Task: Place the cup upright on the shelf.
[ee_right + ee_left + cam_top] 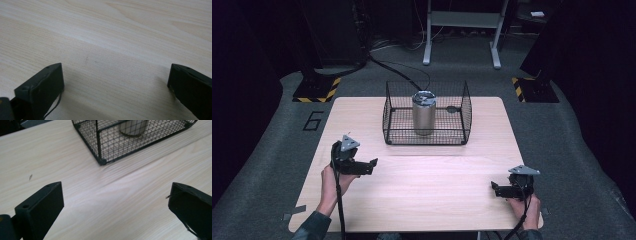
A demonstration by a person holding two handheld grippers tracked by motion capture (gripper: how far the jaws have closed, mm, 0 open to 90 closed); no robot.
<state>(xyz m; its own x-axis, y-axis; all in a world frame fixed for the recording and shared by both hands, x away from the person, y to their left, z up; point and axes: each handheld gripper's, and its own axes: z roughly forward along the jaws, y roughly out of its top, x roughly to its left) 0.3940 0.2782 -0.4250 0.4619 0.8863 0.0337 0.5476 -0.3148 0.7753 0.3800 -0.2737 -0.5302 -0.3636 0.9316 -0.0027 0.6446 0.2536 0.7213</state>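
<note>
High view had a light wooden table (422, 185) with a black wire basket (427, 134) at its far middle and a metal cup (424, 113) standing upright inside the basket. Left gripper (371, 164) was held over the near-left part of the table, jaws pointing right, well apart from the basket. Right gripper (494, 189) sat at the near-right corner, jaws pointing left. Left gripper view: jaws spread wide over bare wood, nothing between them, basket corner (101, 161) and cup base (132, 127) ahead. Right gripper view: jaws also wide apart, bare tabletop (112, 50) between.
</note>
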